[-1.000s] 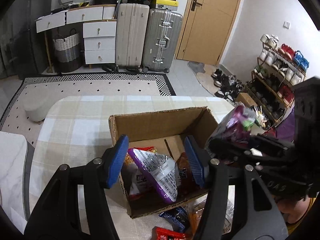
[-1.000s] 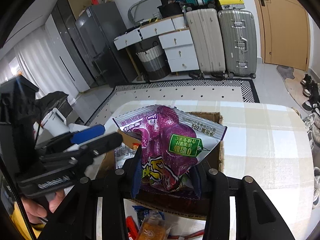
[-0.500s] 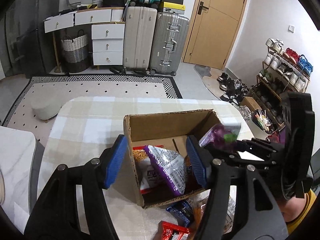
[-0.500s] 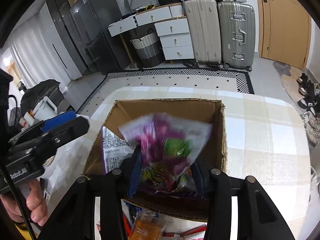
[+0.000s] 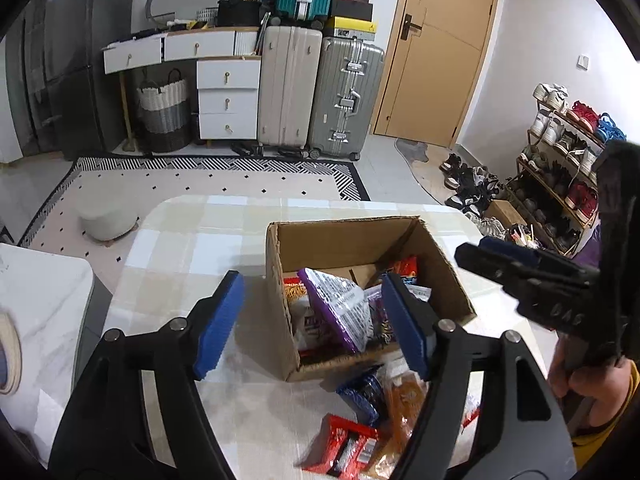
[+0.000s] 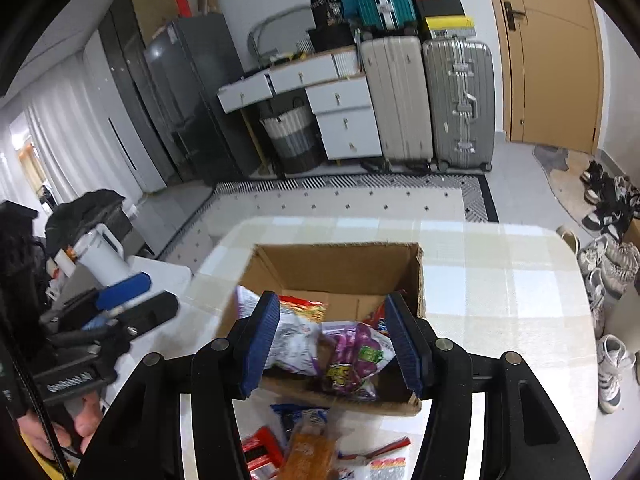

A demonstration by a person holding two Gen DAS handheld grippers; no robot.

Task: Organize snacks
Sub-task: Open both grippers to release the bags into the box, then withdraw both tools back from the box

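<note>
Both tongs are shown empty, their blue-padded jaws opening. Left gripper (image 5: pixel 314 320): jaws held apart, nothing between the pads; its left pad is seen over the checked table (image 5: pixel 180 240), its right pad in front of the cardboard box (image 5: pixel 280 320). Ahead of it and slightly to its right, the box stands open-topped on the table. Inside the box, a silver-and-purple snack bag (image 5: pixel 340 308) is propped at a tilt, with red and orange packets beside it. Below the left gripper's right finger, in front of the box, loose snacks lie on the table: a blue packet (image 5: pixel 360 394), an orange packet (image 5: pixel 404 400) and a red packet (image 5: pixel 344 446). Right gripper (image 6: pixel 332 344): jaws apart, pads clear of any object. Framed between its pads but lower down, inside the box, the purple grape-candy bag (image 6: pixel 356 356) lies free, just beside the silver bag. Further loose packets are seen beneath this gripper, on the near side of the box.
</note>
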